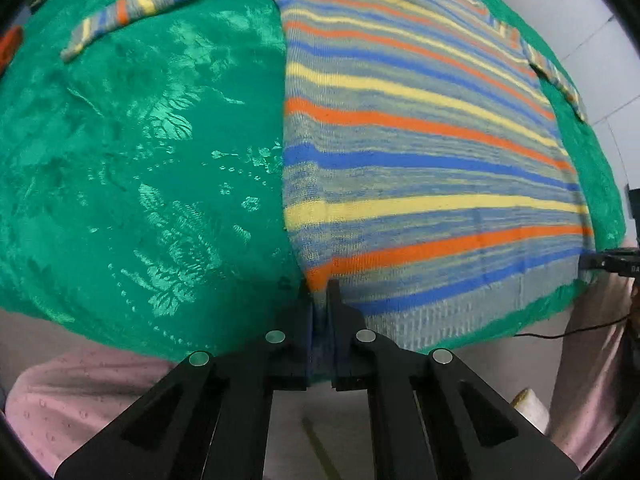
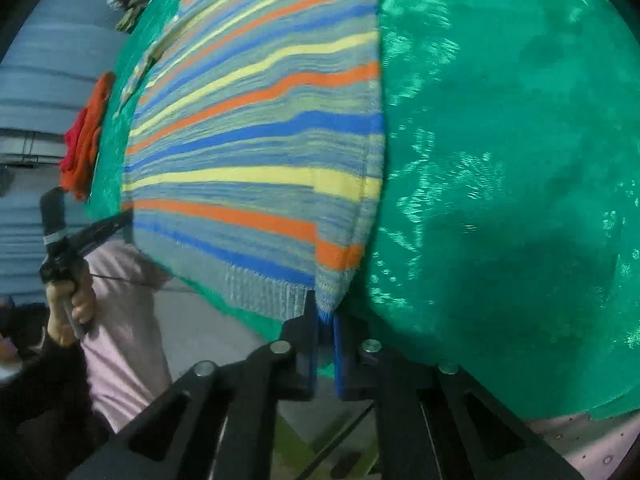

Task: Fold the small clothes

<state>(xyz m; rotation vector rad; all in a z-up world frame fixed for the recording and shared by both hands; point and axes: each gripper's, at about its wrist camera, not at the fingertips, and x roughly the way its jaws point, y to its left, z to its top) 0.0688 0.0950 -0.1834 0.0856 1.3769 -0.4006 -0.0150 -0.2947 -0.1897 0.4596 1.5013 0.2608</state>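
While both grippers pinch the sweater (image 1: 420,168), red cloth (image 2: 82,148) lies nearby.

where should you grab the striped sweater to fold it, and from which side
Take the striped sweater at the two corners of its ribbed hem, coming in from the near table edge. It lies flat on the green cloth with that hem nearest the edge. The left gripper and right gripper are each shut on a hem corner.
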